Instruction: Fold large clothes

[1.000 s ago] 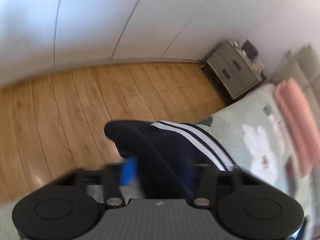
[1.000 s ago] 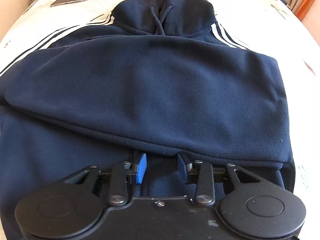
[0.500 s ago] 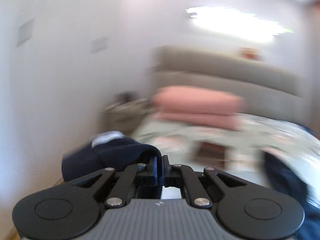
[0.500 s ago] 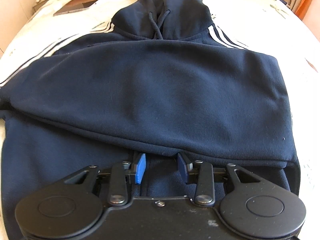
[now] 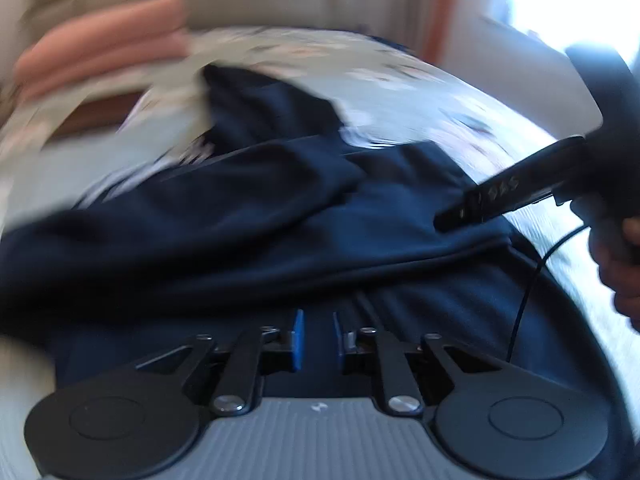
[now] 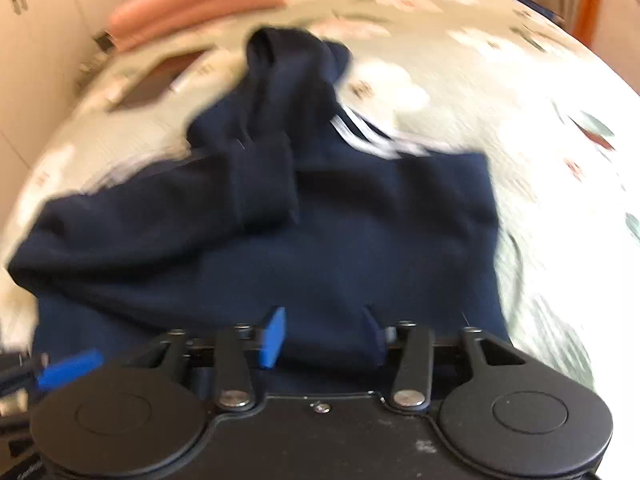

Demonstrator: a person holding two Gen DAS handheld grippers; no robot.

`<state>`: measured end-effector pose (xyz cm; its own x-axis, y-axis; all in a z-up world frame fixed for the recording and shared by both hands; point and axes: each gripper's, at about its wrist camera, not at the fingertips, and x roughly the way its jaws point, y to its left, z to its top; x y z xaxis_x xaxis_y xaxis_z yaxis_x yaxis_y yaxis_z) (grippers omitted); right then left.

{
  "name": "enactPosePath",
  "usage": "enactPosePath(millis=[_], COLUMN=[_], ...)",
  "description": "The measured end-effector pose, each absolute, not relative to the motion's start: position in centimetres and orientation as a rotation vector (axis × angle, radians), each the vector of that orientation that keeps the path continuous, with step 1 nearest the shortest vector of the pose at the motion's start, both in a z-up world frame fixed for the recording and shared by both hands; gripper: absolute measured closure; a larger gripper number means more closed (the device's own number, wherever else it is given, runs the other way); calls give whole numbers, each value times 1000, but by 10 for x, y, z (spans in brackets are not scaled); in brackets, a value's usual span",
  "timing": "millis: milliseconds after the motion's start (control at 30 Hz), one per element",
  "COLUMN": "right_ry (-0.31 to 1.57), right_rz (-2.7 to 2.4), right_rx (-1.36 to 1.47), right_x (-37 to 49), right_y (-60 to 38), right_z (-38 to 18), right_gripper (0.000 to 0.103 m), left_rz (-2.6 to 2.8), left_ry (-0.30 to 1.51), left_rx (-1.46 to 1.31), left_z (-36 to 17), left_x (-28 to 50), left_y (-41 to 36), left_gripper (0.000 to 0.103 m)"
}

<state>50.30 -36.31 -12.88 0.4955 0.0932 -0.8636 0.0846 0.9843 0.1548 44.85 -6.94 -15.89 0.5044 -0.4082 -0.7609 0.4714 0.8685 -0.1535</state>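
A navy hoodie (image 6: 360, 240) with white stripes lies on the bed, its left sleeve (image 6: 168, 216) folded across the body, the cuff near the hood (image 6: 288, 64). In the left wrist view the hoodie (image 5: 240, 240) fills the middle. My left gripper (image 5: 318, 338) hovers over its near edge, jaws slightly apart and empty. My right gripper (image 6: 320, 336) is open over the hoodie's lower edge, holding nothing; it also shows in the left wrist view (image 5: 508, 192) on the right.
The hoodie lies on a patterned pale bedspread (image 6: 520, 92). Pink pillows (image 6: 200, 0) lie at the headboard, with a brown flat object (image 6: 160, 76) near them. The left gripper's blue fingertip (image 6: 68, 368) shows at the lower left of the right wrist view.
My left gripper carried the sleeve from the bed's side over onto the hoodie's body and let it go. The right gripper drew back a little and stayed open.
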Motion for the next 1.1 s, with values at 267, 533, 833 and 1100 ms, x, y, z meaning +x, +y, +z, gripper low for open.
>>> enactPosePath(millis=[267,533,833,1100], right_ry=[955,1045,765,763], right_rz=[105,200,227,-92], right_rx=[397,509,205,7], right_x=[577,610,566,505], right_y=[-371,-370,-357,-432], right_z=[-148,-189,-83,-61], right_gripper=[25,34,90,31], left_rz=[-255,-123,-98,-169], left_ry=[928,913,848,735], left_rx=[-103,-258,-239,-240], left_z=[-133,-120,-111,-85], left_x=[452,429,444,484], left_y=[-1,35,19,4], left_gripper=[73,64,65,64])
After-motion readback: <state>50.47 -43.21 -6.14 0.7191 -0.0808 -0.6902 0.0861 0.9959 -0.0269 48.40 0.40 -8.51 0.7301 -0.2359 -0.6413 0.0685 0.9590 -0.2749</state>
